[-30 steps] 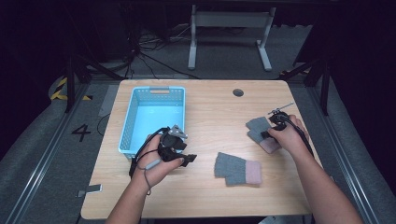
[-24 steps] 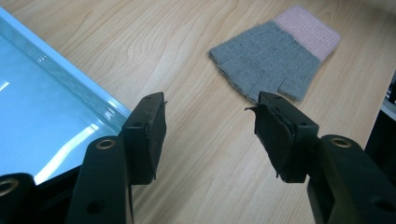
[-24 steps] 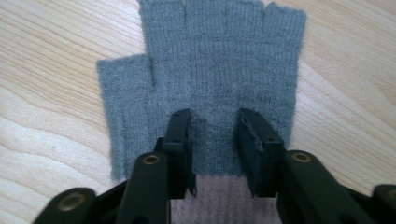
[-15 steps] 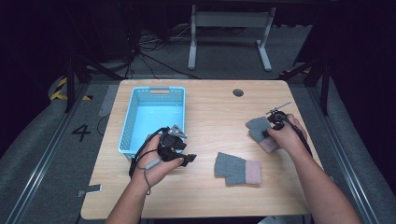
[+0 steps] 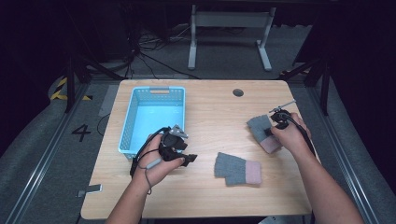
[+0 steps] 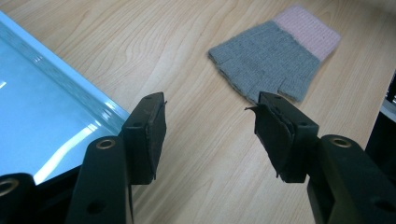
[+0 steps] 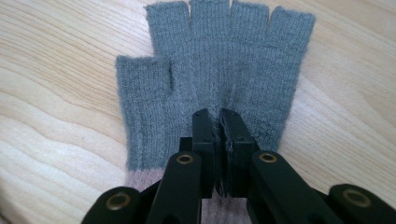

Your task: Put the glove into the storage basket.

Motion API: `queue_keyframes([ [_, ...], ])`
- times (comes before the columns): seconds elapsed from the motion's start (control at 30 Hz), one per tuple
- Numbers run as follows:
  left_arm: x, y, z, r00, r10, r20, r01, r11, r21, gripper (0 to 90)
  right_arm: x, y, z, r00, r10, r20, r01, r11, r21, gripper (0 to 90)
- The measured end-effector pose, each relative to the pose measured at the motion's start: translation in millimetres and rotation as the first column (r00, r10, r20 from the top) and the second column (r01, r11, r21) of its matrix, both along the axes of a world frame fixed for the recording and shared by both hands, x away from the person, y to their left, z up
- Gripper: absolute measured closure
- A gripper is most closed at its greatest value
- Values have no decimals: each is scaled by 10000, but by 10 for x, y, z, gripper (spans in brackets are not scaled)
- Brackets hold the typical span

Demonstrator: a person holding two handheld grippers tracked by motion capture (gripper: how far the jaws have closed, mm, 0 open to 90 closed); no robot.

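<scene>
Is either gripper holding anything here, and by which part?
The right gripper has just closed, pinching the far glove mid-palm. The left gripper is open, empty.

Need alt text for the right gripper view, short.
The right tongs, their jaws just closed, pinch a fold of knit at the middle of a grey fingerless glove lying flat on a wooden table. The glove's finger stubs point away from the camera, and its pink cuff shows at the near end beside the jaws.

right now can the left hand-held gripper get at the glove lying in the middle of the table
Probably yes: the left hand-held gripper is open and faces the middle glove across bare table, with nothing between them.
</scene>
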State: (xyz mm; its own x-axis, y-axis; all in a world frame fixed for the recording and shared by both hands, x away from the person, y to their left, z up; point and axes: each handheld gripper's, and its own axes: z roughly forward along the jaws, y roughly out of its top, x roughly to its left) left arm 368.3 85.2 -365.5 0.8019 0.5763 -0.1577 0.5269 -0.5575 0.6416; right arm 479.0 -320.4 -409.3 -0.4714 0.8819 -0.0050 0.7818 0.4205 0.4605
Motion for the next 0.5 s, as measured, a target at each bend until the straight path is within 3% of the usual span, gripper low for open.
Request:
queue_keyframes([
  [0.5, 2, -10, 22, 9999, -33, 108, 34, 10000, -52, 445, -281, 14, 394, 9961, 669, 578, -694, 9967, 427, 858],
])
